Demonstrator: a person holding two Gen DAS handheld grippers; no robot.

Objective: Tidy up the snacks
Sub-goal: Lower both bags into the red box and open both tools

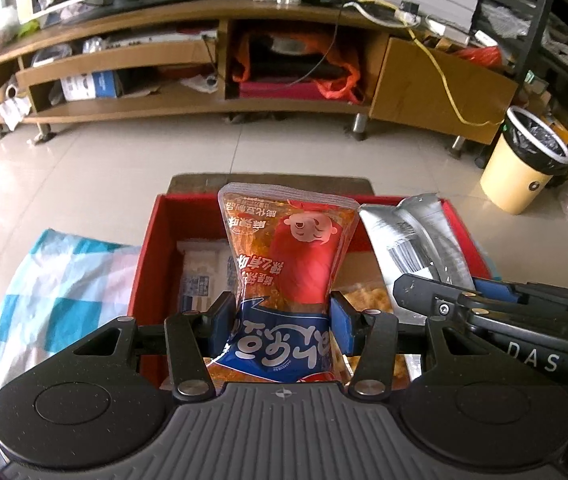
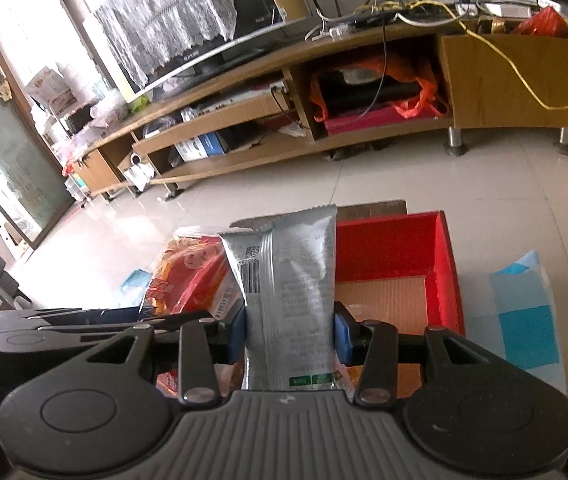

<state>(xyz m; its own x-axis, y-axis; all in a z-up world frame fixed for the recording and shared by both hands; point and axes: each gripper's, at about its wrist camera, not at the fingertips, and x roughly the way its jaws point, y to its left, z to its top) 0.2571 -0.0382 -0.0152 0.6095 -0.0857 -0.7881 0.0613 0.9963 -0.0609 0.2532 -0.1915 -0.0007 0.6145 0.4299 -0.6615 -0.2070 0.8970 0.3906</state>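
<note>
- The left tool (image 1: 282, 320) is clamped on an orange-red snack packet (image 1: 288, 256); its blue pads pinch the packet at the waist, and the packet stands up ahead of the fingers.
- The right tool (image 2: 289, 336) is clamped on a silver snack packet (image 2: 292, 280), barcode side facing the camera, held upright between the pads.
- Both packets hang over a red box (image 1: 152, 248) directly ahead of and below the tools. The box has red walls and a brown cardboard floor.
- Inside the box, left of the left tool's packet, lies a white-and-blue packet (image 1: 200, 276); to the right of that tool's fingers a yellowish snack (image 1: 366, 298) shows on the box floor.
- In the left wrist view the right tool enters from the right edge, close beside the left tool; the silver packet stands just right of the orange-red one.
- A blue-and-white checked cloth (image 1: 56, 280) covers the counter on both sides of the box.
- Beyond the box: pale tiled floor (image 1: 124, 160), glossy with window glare.
- Far ahead: a long wooden TV stand (image 1: 212, 108) with open shelves holding boxes and an orange bag; cables and a yellow cord run across its top.
- A television with a lace cover (image 2: 188, 16) stands on it.
- Right of the left tool, on the floor: a cream waste bin (image 1: 524, 160) with a black liner, beside dark shelving.
</note>
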